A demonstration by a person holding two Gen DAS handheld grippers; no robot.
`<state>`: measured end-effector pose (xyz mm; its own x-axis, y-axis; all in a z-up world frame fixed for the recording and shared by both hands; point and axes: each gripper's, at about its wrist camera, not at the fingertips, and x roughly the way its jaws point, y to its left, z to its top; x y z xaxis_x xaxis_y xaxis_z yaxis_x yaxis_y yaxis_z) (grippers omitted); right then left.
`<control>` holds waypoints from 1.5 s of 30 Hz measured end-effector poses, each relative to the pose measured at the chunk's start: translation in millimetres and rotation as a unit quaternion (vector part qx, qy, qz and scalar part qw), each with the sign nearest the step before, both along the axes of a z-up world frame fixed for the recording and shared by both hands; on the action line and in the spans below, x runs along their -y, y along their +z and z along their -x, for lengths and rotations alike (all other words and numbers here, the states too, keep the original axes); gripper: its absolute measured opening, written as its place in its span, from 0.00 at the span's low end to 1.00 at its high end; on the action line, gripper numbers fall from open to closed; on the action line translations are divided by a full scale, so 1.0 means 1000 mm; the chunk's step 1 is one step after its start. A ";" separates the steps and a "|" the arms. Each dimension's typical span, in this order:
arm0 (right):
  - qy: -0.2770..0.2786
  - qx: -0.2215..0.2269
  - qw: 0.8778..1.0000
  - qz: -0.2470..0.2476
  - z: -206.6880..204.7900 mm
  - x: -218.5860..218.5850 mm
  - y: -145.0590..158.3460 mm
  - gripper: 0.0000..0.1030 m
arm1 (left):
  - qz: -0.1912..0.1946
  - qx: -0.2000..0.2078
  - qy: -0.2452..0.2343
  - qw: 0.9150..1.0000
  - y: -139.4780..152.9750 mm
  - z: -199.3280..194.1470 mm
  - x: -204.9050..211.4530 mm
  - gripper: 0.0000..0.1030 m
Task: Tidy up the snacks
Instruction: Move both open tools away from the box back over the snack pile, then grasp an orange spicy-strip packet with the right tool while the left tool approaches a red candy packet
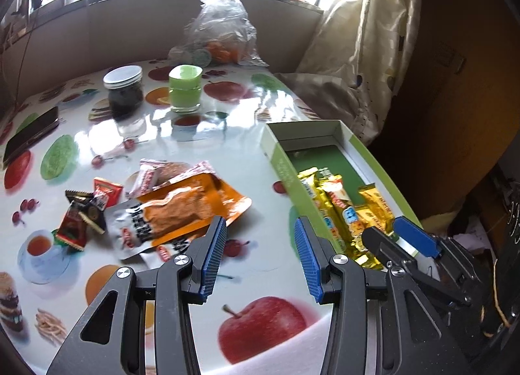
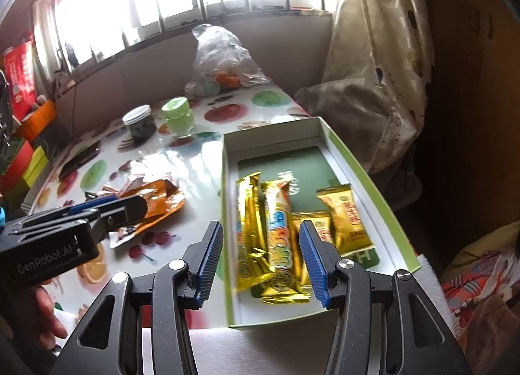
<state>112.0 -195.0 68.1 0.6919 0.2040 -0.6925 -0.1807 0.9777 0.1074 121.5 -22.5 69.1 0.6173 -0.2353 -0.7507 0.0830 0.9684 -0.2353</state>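
- While several snacks already lie in the green-rimmed box (image 2: 328,134), the job looks partly done: two long gold bars (image 2: 260,225) sit side by side along its left half, and two shorter gold packets (image 2: 344,212) lie to their right, all on the green floor of the box.
- Much of the box's far end is bare, so by my reading there is room for what remains.
- Left to sort is the loose heap on the table: a large orange pouch (image 1: 191,202) lying over a silvery packet (image 1: 133,228), pink-and-white wrappers (image 1: 152,176) behind it, and small red and dark sachets (image 1: 84,212) to its left.
- Right gripper (image 2: 260,251) hangs over the near end of the box with its jaws apart and nothing between them; the gold bars show through the gap.
- Left gripper (image 1: 260,251) is likewise spread and empty, poised above the fruit-print table (image 1: 266,326) between the heap and the box, close to the orange pouch's edge.
- Farther back stand a dark jar with a white lid (image 1: 123,89), a green-capped jar (image 1: 185,89), a phone (image 1: 32,134) at the left edge, and a clear plastic bag (image 1: 221,27) under the window.
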 end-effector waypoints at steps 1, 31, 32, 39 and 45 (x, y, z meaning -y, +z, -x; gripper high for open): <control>0.004 -0.001 1.000 -0.001 0.000 -0.003 0.000 0.47 | -0.002 0.000 0.004 1.000 -0.001 0.001 -0.004 0.44; 0.077 -0.049 0.996 -0.016 -0.035 -0.076 -0.028 0.47 | 0.001 -0.038 0.089 0.995 -0.035 0.008 -0.096 0.44; 0.078 -0.053 0.995 -0.016 -0.037 -0.078 -0.030 0.47 | 0.001 -0.039 0.094 0.995 -0.036 0.008 -0.102 0.44; 0.088 -0.066 0.993 -0.037 -0.053 -0.094 -0.036 0.49 | 0.002 -0.050 0.129 0.990 -0.045 0.004 -0.134 0.44; 0.099 -0.082 0.990 -0.058 -0.071 -0.104 -0.042 0.49 | 0.007 -0.055 0.135 0.989 -0.052 -0.001 -0.147 0.44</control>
<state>182.8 -91.0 26.0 0.5103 0.4094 -0.7563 -0.3380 0.9041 0.2614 122.3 124.2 17.3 0.5732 -0.0842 -0.8151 -0.2061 0.9479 -0.2429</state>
